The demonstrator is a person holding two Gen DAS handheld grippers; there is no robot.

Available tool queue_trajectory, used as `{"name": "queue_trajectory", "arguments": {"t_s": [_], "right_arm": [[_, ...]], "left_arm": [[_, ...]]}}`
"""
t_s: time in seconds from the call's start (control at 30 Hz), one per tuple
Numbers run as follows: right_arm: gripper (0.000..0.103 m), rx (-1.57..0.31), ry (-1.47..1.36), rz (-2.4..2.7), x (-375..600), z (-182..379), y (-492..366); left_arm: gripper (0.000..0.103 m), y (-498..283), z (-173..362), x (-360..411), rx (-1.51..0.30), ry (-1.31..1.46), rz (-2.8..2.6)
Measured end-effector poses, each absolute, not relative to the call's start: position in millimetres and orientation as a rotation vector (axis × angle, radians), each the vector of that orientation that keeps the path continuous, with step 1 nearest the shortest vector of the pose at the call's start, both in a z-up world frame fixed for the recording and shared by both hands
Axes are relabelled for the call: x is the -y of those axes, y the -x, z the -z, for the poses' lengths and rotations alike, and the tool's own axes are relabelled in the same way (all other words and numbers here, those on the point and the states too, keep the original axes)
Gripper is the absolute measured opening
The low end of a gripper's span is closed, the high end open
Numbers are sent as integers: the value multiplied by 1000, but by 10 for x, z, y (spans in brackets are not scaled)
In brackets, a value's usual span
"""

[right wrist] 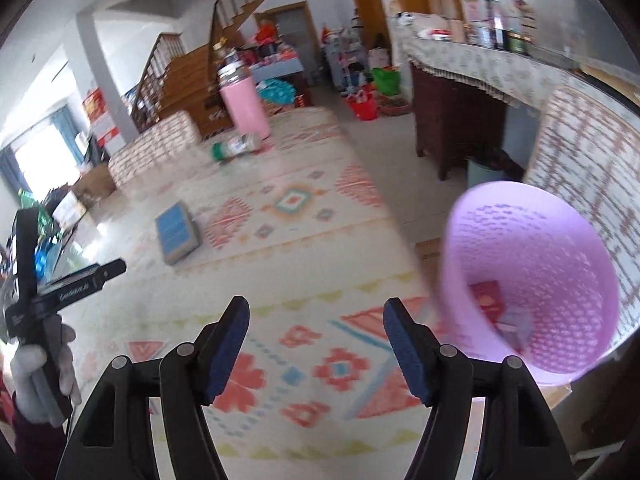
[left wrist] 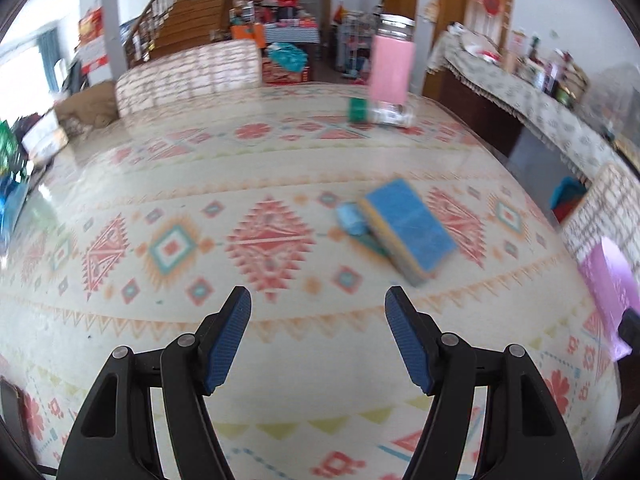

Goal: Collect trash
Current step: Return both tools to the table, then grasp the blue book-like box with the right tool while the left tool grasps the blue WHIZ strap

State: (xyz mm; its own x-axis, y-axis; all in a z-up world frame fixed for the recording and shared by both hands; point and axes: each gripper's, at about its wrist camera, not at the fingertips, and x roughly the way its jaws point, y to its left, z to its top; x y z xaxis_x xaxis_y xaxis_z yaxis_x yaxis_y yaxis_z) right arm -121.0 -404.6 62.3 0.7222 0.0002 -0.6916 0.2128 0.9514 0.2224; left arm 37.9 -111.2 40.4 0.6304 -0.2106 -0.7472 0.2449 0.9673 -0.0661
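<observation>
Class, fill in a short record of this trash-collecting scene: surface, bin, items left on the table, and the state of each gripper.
surface: table with a patterned cloth
bin: purple basket at the table's right edge, tilted, something reddish inside
items left: blue and yellow sponge; small blue wrapper beside it; lying bottle with green cap, near an upright pink bottle
left gripper: open, empty
right gripper: open, empty

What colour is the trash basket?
Light purple basket, perforated wall; shows best in the right wrist view.
</observation>
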Motion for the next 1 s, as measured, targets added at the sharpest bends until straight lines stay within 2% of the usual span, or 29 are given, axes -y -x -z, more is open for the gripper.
{"name": "queue_trajectory", "arguments": {"t_s": [0.6,0.83,0.87,0.9,0.93,1.0], "right_arm": [[79,-876,-22,-71,2564,-384,-682],[79,-933,87,-32,2406,-195,-998],[77,-937,85,-31,2415,-179,-1011],[66,-938,79,-31,2430,-172,-1016],[62,-939,66,-39,2447,-174,-1019],[60,-949,49,-60,2458,-165,-1032]], "left_arm": [[69,-642,-360,352,-875,203,162],[69,-648,-350,391,-883,197,173],[69,-651,-347,391,-884,197,175],[69,-653,-344,396,-886,196,176],[69,-658,-340,393,-888,197,177],[69,-661,-333,387,-892,204,178]]}}
